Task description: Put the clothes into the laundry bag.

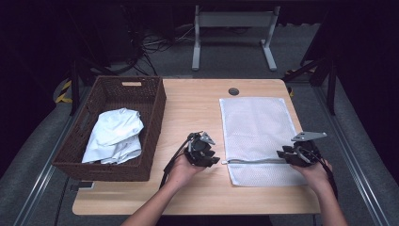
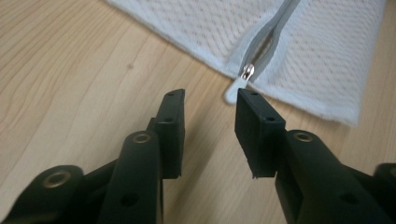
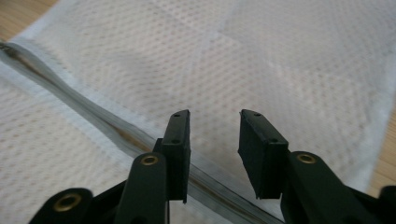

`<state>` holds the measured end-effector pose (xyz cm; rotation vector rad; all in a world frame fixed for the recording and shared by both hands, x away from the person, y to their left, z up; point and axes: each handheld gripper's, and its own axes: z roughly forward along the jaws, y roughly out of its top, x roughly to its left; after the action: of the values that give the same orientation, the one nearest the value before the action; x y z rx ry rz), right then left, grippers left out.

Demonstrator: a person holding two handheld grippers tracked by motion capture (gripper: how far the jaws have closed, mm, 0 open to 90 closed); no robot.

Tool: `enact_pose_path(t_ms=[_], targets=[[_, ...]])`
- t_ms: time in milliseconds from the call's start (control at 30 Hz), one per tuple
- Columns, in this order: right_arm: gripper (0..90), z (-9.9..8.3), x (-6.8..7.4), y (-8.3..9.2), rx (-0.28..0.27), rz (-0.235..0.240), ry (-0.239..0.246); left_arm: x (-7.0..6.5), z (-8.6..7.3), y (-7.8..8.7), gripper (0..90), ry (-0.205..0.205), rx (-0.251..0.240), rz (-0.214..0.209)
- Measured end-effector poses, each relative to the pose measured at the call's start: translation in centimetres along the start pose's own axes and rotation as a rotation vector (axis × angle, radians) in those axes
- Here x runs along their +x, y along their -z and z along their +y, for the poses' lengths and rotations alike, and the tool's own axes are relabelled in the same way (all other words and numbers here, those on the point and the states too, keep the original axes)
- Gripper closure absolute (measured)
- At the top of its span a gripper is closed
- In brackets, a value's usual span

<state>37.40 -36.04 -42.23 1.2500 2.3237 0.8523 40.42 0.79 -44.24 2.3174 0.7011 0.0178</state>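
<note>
At the lower middle of the high view, the left gripper (image 1: 212,160) is hovering just off the left edge of the mesh bag (image 1: 256,122), its jaws standing partly apart and holding nothing; the zipper pull (image 2: 242,80) is lying just beyond its tips. At lower right, the right gripper (image 1: 282,154) is hanging over the bag's zipper (image 3: 107,126), jaws likewise partly apart and empty. Farther up at the left, a wicker basket (image 1: 153,113) is holding a crumpled white cloth (image 1: 115,134).
</note>
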Motion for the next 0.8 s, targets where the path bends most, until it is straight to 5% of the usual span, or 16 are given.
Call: enact_pose_path(t_ms=[267,533,800], targets=[[47.2,1.8,3.5,-1.1,-0.022,0.095,0.087,0.7,-1.2,2.9,44.0,0.041,-0.017,0.000],[35.2,2.9,5.9,-2.7,-0.034,0.149,0.089,1.1,-1.2,5.1,34.9,0.049,-0.037,0.018],[24.4,3.4,8.1,-3.6,-0.051,0.151,0.126,1.3,-0.7,7.1,29.3,0.046,-0.036,0.041]])
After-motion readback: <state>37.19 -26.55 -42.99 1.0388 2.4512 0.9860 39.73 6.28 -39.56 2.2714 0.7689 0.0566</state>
